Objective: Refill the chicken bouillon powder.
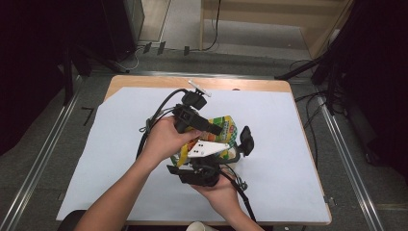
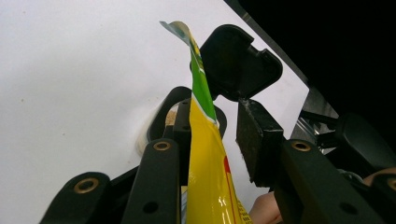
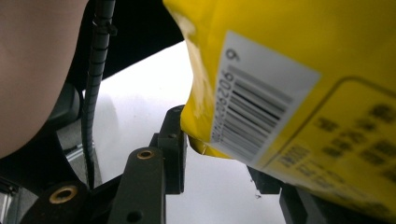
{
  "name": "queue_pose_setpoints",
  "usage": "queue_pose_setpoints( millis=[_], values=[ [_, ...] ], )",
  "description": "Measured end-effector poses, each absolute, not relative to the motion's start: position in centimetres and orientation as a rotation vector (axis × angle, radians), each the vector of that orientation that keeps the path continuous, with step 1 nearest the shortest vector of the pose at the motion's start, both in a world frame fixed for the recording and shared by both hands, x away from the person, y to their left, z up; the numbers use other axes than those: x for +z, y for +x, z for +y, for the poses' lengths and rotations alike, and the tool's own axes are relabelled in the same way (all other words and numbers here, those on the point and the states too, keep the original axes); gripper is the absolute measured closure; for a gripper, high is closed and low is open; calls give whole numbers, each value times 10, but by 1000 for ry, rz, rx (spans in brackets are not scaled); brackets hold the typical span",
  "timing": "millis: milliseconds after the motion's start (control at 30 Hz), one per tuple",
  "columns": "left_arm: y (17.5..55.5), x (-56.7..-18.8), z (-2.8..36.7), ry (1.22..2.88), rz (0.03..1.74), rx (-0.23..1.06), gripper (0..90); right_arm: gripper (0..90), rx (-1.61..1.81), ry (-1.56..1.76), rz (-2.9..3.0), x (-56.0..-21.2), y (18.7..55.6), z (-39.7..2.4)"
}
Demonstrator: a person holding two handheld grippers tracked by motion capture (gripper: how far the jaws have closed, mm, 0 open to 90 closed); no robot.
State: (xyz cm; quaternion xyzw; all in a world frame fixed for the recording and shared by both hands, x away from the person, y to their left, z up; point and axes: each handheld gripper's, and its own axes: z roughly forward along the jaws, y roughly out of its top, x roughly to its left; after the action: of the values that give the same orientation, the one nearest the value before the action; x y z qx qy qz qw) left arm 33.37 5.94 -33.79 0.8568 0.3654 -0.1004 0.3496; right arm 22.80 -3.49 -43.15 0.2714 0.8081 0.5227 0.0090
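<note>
Two tongs meet over one yellow-and-green bag [image 1: 222,131], which you hold up just above the middle of the white sheet [image 1: 288,159] covering the surface [image 1: 144,83].

In the left gripper view the bag [image 2: 205,158] stands edge-on between the left tongs [image 2: 210,140]. It lies against the nearer jaw, while a gap shows between it and the other pad, so whether you are truly clamping it cannot be told from here.

In the right gripper view the bag's [image 3: 299,70] barcoded back hangs over the right tongs [image 3: 224,158], its lower corner touching the jaw on the left. The other jaw is mostly hidden behind the pack, so that grip cannot be told either.

Judging by the poses, you have the lifting done and the pack presented between both tools. What looks left is a firm pinch on opposite edges and, most likely, pulling the top seam apart, which appears still sealed.

Around you, the sheet carries nothing else. A paper cup's rim [image 1: 201,226] peeks in at the near edge beside your right forearm. Cables [image 1: 154,115] trailing from the tools loop close to the bag and could snag as you pull. A dark frame and floor rails ring the surface, well apart.
</note>
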Motion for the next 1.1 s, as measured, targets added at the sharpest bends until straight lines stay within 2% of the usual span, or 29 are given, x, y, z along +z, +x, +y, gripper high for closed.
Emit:
queue_pose_setpoints(
  millis=[1100],
  values=[
    [330,-337,57,2257,950,-252,705,644,1618,783,2520,-434,227,-33]
  ],
)
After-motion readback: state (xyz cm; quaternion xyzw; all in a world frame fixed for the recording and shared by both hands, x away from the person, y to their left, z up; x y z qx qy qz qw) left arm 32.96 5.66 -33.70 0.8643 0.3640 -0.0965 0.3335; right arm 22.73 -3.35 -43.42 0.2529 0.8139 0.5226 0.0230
